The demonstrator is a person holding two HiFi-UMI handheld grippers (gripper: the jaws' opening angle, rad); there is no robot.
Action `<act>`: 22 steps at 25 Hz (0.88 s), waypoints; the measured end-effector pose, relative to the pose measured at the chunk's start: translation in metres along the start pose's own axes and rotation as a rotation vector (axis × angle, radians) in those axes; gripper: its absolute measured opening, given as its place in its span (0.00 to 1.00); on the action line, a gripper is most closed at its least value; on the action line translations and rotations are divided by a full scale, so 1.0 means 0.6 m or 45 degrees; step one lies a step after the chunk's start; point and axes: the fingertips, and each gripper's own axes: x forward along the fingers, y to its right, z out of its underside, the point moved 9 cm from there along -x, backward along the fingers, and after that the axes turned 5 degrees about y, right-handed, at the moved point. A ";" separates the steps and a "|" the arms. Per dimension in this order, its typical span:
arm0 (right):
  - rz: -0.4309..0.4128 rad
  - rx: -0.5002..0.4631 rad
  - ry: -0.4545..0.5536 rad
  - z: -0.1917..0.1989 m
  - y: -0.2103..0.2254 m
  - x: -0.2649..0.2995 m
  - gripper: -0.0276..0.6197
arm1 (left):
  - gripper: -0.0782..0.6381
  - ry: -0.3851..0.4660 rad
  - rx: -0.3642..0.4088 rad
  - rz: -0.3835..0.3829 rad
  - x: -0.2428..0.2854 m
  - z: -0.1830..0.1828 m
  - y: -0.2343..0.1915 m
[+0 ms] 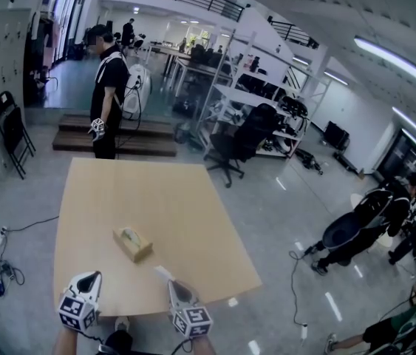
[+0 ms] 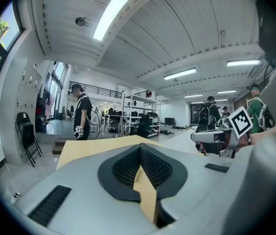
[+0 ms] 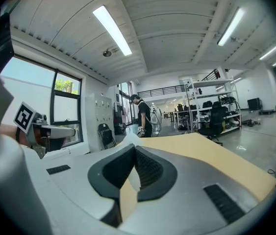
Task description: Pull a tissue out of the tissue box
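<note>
Right gripper: nearest, low over the near edge; its fingers are clamped together on a thin white tissue, which pokes out above the tips.
Left gripper: beside it at the same edge, fingers together with nothing between them.
Surface: pale wooden tabletop, bare but for the box. Its near edge runs under both grippers, and its near right corner juts over the glossy grey floor.
Open room: wide bare wood lies beyond the box and to both sides of it. A black office chair stands off the far right corner, a person in black stands at the far edge, and loose cables lie on the floor to the left.
Tissue box: small tan rectangular cardboard box with a pale oval opening on top. It is set askew to the edges, on the near half, well in from every edge.
Box to fingers: just beyond the tips, between the two grippers, touched by neither.
Tissue to box: it is held at the right tips, just beside the box's near right corner, and looks apart from it.
</note>
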 end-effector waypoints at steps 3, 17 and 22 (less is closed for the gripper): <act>-0.001 0.001 0.013 -0.001 -0.009 -0.007 0.04 | 0.12 0.002 -0.001 -0.001 -0.012 0.004 -0.001; 0.007 -0.006 0.039 -0.011 -0.012 -0.029 0.04 | 0.12 0.012 0.013 0.020 -0.021 -0.005 0.018; 0.009 -0.010 0.041 -0.010 -0.017 -0.022 0.04 | 0.12 0.023 0.018 0.016 -0.020 -0.015 0.010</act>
